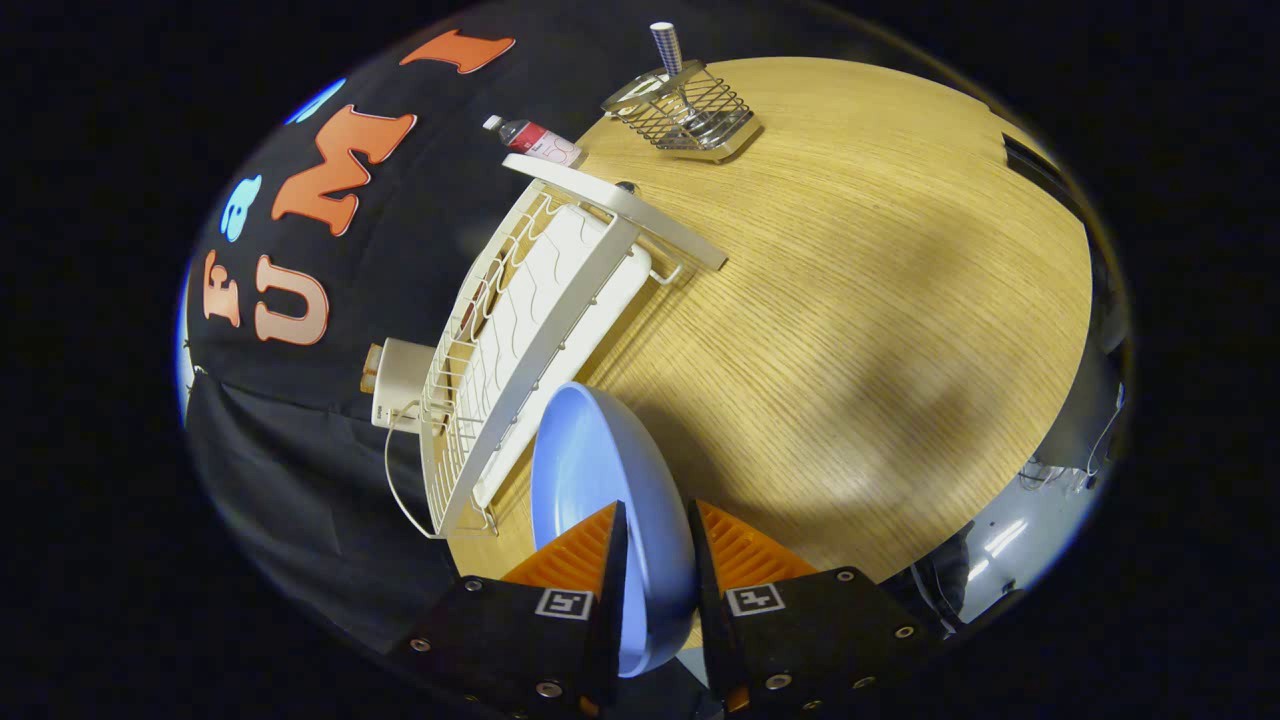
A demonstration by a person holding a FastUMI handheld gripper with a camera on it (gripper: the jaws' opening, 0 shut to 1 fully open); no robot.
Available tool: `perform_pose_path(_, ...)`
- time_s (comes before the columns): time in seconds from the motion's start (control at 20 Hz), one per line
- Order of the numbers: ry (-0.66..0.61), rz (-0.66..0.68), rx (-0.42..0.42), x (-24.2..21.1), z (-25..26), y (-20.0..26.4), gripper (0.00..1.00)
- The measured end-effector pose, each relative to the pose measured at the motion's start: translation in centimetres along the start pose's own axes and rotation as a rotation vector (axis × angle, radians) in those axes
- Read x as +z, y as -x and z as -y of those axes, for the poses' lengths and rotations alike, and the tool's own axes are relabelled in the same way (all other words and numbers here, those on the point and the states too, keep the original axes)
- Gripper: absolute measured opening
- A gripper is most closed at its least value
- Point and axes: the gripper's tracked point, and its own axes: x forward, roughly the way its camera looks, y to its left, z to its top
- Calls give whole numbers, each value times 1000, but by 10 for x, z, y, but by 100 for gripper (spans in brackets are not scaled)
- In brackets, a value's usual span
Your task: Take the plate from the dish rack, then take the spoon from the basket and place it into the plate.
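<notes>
The fingers (657, 540) clamp the blue plate's (590, 470) rim, holding it on edge just right of the dish rack (530, 330); the basket (690, 115) sits far across the worktop (850, 330).

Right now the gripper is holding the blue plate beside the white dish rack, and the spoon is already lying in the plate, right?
Not quite. The gripper view shows the gripper clamping the blue plate beside the white dish rack, but the spoon stands in the wire basket beyond.
</notes>
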Motion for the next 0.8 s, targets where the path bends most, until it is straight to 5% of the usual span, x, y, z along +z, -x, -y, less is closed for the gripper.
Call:
perform_pose_path(0.3,75,60,-29,27,6,28,64)
perform_pose_path(0.45,146,110,-60,49,6,45,89)
perform_pose_path(0.55,205,147,-81,65,4,57,97)
perform_pose_path(0.8,410,281,-160,122,-5,85,99)
